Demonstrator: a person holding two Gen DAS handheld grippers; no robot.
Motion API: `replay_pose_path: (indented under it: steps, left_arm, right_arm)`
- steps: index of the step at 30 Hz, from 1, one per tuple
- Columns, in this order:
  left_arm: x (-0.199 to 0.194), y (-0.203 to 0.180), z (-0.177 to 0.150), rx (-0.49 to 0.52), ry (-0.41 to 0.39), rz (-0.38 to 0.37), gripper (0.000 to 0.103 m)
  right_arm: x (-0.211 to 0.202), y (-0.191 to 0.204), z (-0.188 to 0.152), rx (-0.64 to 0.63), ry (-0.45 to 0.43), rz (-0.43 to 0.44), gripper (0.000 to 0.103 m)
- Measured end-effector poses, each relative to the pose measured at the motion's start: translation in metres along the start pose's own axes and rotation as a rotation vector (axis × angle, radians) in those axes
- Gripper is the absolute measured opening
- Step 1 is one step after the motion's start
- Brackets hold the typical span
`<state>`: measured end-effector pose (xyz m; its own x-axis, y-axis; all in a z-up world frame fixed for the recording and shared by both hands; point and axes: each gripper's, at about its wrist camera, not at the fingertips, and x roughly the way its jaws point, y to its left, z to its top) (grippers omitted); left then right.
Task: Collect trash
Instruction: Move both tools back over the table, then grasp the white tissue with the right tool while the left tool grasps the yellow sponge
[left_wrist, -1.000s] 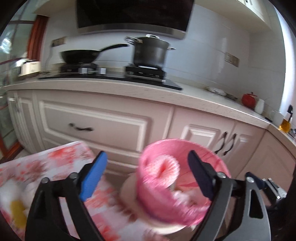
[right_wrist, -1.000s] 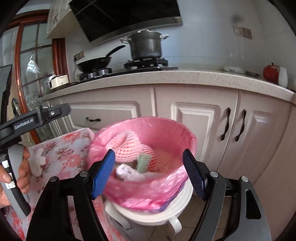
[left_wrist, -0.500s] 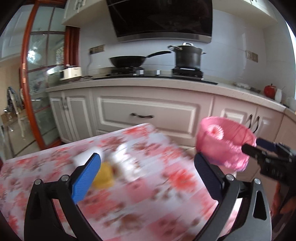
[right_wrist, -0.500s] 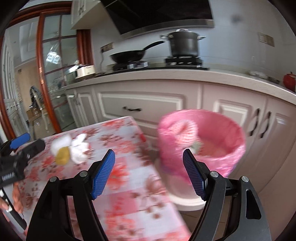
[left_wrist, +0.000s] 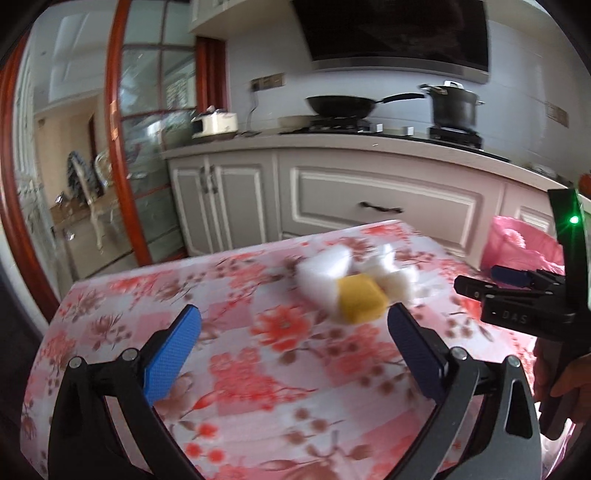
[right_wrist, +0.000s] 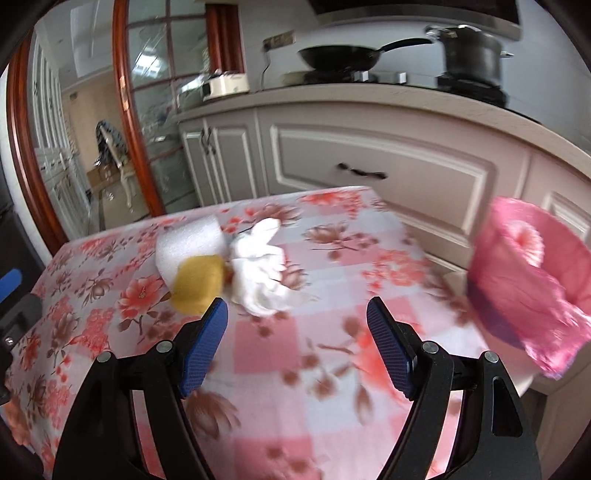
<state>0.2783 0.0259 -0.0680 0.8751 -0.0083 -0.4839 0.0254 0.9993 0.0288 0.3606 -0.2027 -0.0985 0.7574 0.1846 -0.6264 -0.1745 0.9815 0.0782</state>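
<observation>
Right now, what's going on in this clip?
A person is collecting trash with two handheld grippers. Left gripper and right gripper are both open and empty, facing a small pile on the floral tablecloth: a yellow sponge, white foam piece and crumpled tissue. The pink-lined trash bin stands beside the table.

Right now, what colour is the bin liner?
Pink; the bin liner shows best in the right wrist view.
</observation>
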Motion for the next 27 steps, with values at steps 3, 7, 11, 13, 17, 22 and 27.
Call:
replay_pose_path:
  steps: [3, 7, 11, 13, 17, 22, 27]
  left_arm:
    - [0.012, 0.018, -0.004, -0.052, 0.033, 0.007, 0.098]
    - [0.028, 0.024, -0.01, -0.07, 0.068, 0.008, 0.098]
    - [0.035, 0.022, -0.008, -0.052, 0.072, 0.012, 0.098]
    - [0.04, 0.02, -0.006, -0.051, 0.078, 0.011, 0.098]
    - [0.05, 0.011, -0.003, -0.065, 0.098, -0.018, 0.097]
    - [0.069, -0.015, 0.003, -0.048, 0.142, -0.053, 0.093]
    - [0.098, -0.049, 0.005, -0.044, 0.218, -0.09, 0.072]
  right_arm:
    - [0.023, 0.011, 0.006, -0.029, 0.021, 0.016, 0.074]
    - [0.051, 0.016, 0.014, -0.047, 0.047, 0.036, 0.074]
    - [0.074, 0.022, 0.018, -0.081, 0.081, 0.046, 0.069]
    - [0.084, 0.022, 0.018, -0.077, 0.119, 0.063, 0.058]
    - [0.089, 0.016, 0.017, -0.061, 0.151, 0.08, 0.042]
    - [0.071, 0.008, 0.01, -0.057, 0.128, 0.095, 0.028]
    - [0.043, -0.012, 0.012, 0.0, 0.076, 0.098, 0.027]
